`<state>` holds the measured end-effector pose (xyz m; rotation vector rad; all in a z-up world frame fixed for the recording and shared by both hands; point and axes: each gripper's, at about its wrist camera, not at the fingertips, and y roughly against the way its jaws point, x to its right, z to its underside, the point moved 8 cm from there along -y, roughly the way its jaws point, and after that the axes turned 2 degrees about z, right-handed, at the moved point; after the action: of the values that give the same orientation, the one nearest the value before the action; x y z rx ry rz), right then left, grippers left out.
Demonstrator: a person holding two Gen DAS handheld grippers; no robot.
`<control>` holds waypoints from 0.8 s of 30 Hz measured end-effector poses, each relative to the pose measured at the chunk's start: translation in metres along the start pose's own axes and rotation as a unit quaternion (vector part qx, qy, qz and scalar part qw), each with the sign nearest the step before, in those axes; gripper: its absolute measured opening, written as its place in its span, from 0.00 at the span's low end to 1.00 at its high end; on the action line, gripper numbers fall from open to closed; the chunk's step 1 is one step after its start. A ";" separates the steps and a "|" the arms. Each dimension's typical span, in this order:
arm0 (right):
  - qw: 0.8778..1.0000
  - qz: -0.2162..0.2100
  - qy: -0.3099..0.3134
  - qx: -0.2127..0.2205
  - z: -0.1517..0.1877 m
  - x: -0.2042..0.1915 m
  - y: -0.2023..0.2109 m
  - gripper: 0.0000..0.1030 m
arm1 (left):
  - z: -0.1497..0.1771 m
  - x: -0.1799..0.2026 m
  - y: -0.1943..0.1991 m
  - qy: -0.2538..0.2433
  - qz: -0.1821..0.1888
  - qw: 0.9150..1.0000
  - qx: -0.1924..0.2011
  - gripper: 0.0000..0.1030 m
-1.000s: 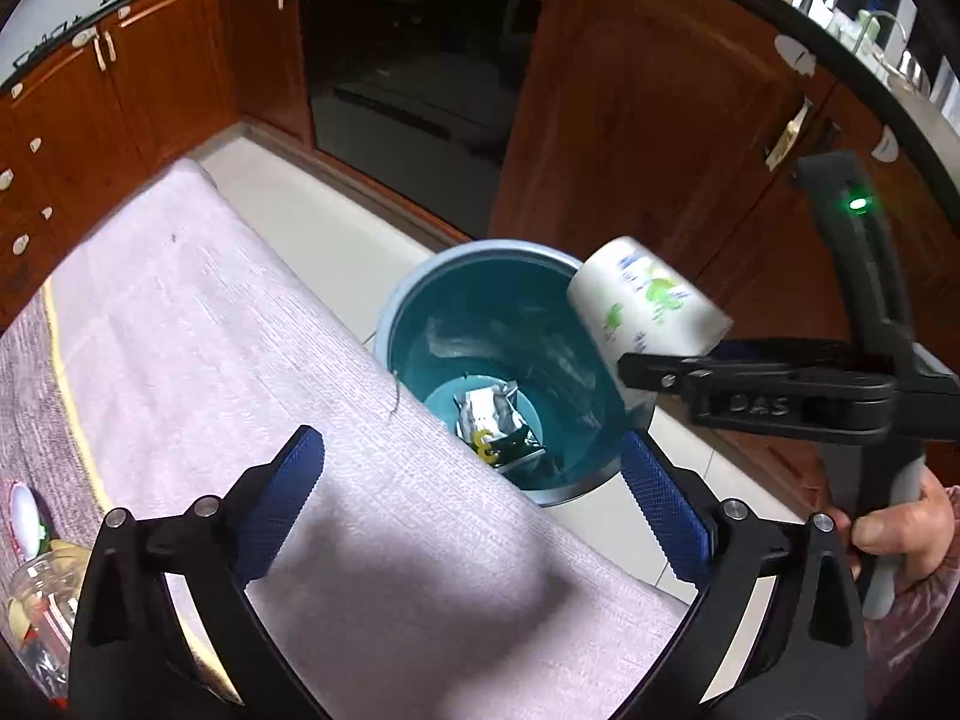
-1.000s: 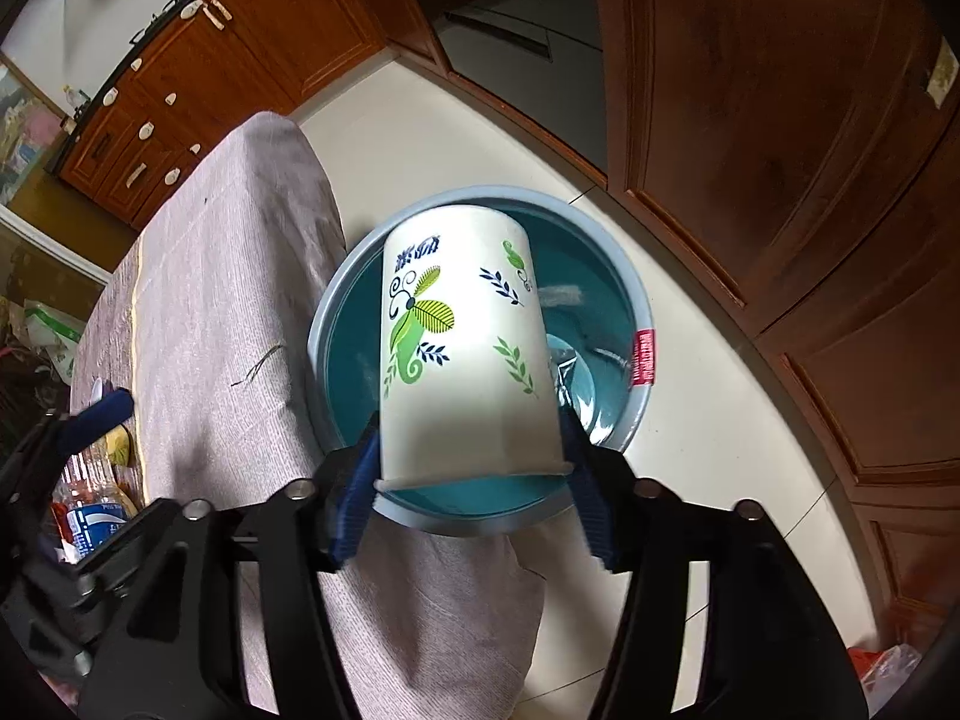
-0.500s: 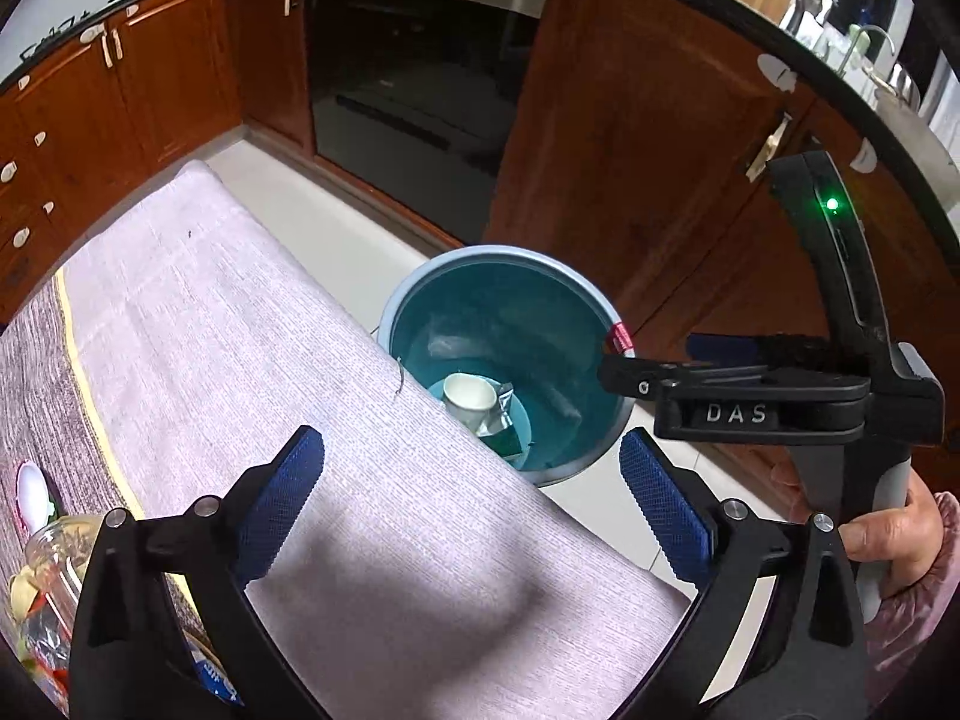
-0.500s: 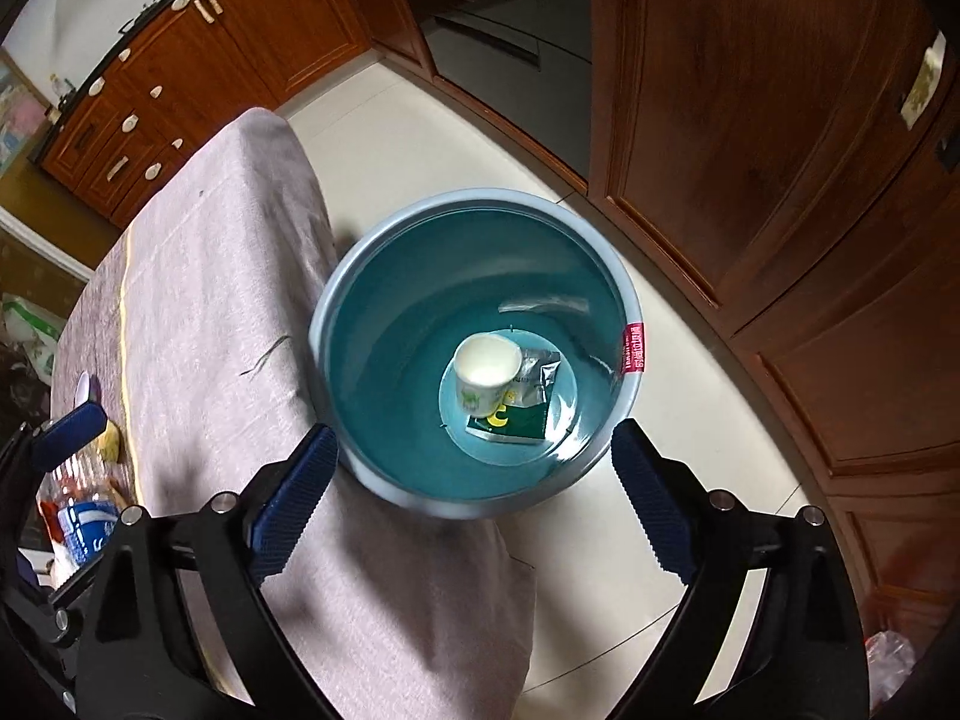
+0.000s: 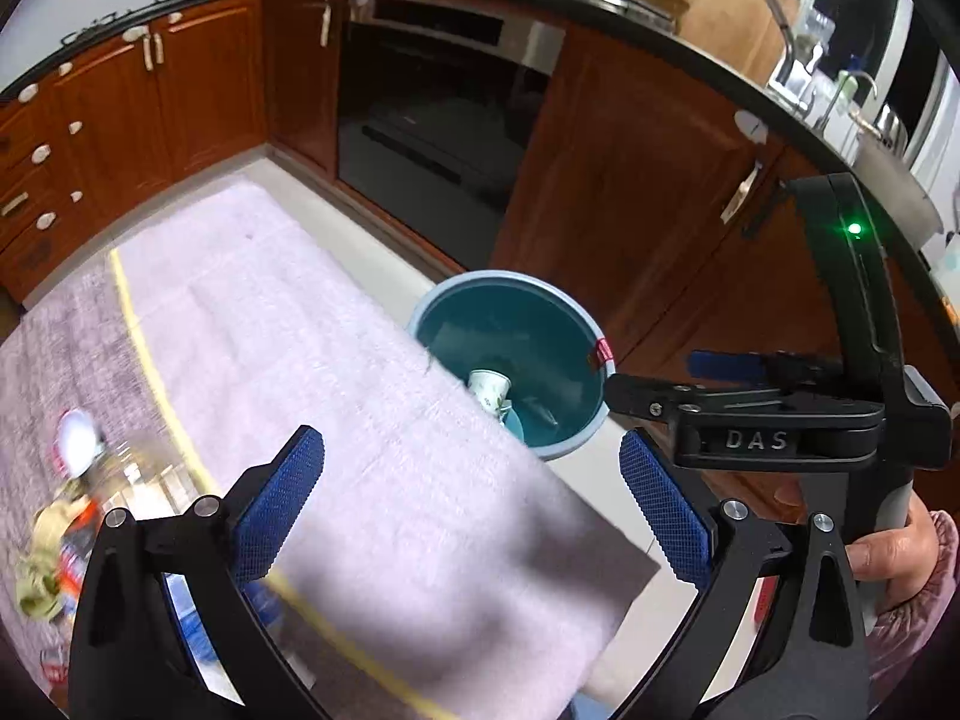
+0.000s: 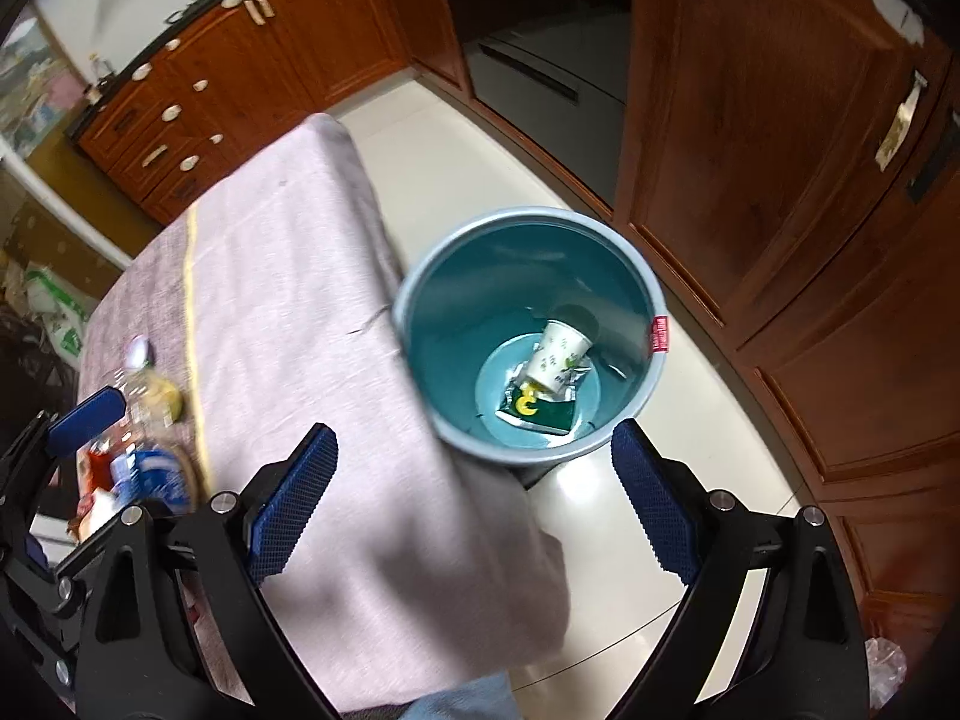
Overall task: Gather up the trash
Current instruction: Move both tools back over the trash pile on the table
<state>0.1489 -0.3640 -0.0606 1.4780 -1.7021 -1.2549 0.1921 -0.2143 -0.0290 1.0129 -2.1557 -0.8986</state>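
A blue-grey trash bin (image 6: 654, 300) stands on the floor beside the table; it also shows in the left wrist view (image 5: 564, 447). Inside it a white paper cup with green leaf print (image 6: 558, 354) lies on its side on a green and silver wrapper (image 6: 537, 411); the cup shows in the left wrist view too (image 5: 489, 387). My right gripper (image 6: 474, 501) is open and empty, above the table corner and the bin. My left gripper (image 5: 474, 507) is open and empty over the pink tablecloth (image 5: 336, 396). More trash, blurred, lies at the table's left: a clear plastic bottle (image 5: 129, 474) and crumpled wrappers (image 5: 36, 576).
Wooden kitchen cabinets (image 6: 762, 138) and a dark oven front (image 5: 432, 120) surround the tiled floor (image 6: 498, 156). The right gripper's body (image 5: 798, 420) and the hand holding it stand at the right of the left wrist view. A blue-labelled bottle (image 6: 156, 474) lies near the table's left.
My right gripper opened and let the paper cup drop into the bin, where it tipped onto its side. Both grippers have since pulled up and back from the bin.
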 end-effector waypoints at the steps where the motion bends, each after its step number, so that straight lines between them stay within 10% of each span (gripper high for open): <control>1: 1.000 -0.001 0.007 0.003 0.003 -0.007 0.005 0.86 | 0.002 -0.002 0.006 0.001 -0.003 1.000 0.003 0.96; 24: 0.980 -0.053 0.188 -0.045 0.123 -0.196 0.017 0.90 | 0.192 -0.165 0.145 0.028 -0.129 0.991 -0.034 0.96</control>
<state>0.0821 -0.1419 -0.0640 1.6480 -1.3169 -1.0100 0.0802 0.0524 -0.0687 1.2878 -1.9635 -1.0416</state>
